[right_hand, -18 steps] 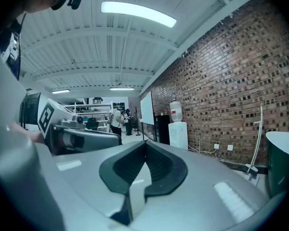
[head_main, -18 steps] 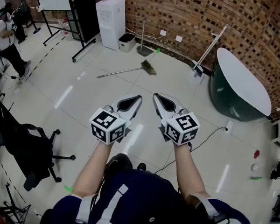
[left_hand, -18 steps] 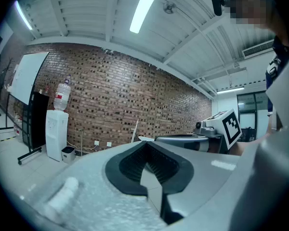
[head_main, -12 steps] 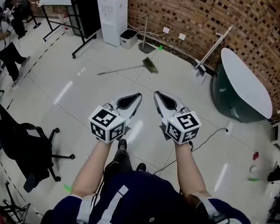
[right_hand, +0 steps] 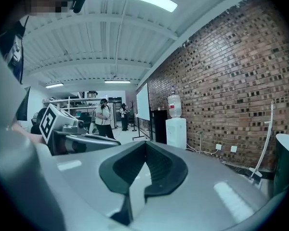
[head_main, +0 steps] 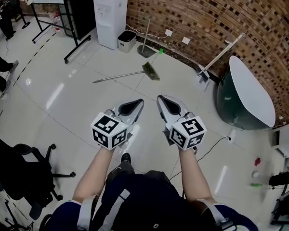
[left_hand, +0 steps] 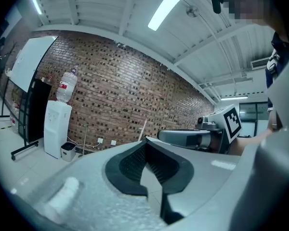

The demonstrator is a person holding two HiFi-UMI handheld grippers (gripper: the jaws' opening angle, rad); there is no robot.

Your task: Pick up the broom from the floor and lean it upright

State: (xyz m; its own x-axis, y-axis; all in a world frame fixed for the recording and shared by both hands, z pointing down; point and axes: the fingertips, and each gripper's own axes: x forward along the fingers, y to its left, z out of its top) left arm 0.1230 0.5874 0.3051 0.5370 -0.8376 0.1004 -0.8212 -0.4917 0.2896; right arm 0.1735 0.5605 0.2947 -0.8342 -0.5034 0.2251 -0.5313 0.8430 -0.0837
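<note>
Left gripper [head_main: 135,104]: fingers [left_hand: 130,165] together at the tips, nothing between. Right gripper [head_main: 163,101]: fingers [right_hand: 127,170] also closed, empty. Both are held out level, side by side, touching nothing.

Broom [head_main: 120,76] lies flat on the tiled floor [head_main: 62,114], well ahead of both grippers, with its bristle head towards the brick wall [head_main: 207,13].

Likely light; the handle is thin, stiff, smooth and probably slick, with the head end heavier. Best hold looks to be the handle near the head, second gripper higher up to steady it.
</note>
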